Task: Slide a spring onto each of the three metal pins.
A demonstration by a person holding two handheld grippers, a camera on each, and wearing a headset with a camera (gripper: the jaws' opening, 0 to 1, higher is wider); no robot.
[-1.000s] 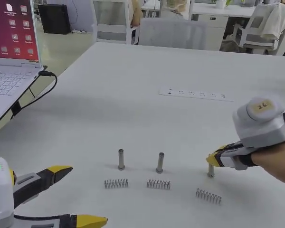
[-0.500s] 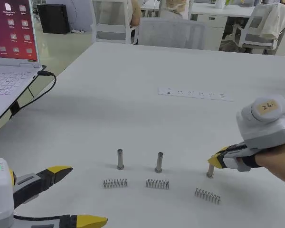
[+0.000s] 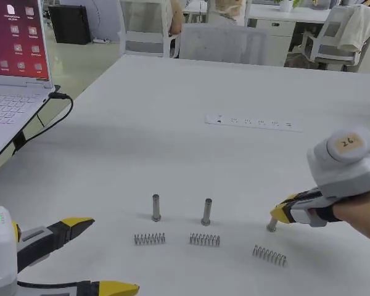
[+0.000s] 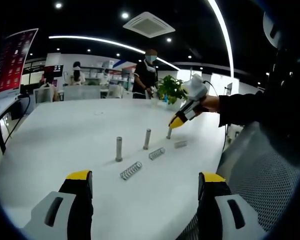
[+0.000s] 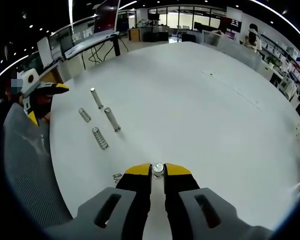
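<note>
**Right pin gripped by its head, no spring on any pin yet: the main risk is tipping it.**

Nearest, at 7 o'clock in the head view, the left gripper (image 3: 97, 254) hangs low over the table (image 3: 172, 123), jaws wide apart and empty, aimed toward 2 o'clock. Beyond it the springs (image 3: 205, 240) lie flat in a row, each just at 6 o'clock of its own pin. The left pin (image 3: 156, 208) and middle pin (image 3: 206, 211) stand upright and free. At 4 o'clock the right gripper (image 3: 282, 214), held roughly level with the hand reaching in from 3 o'clock, has its jaws closed on the head of the right pin (image 3: 272, 226). A sideways pull here would likely topple that pin. The grip also covers the end a spring must pass over.
</note>
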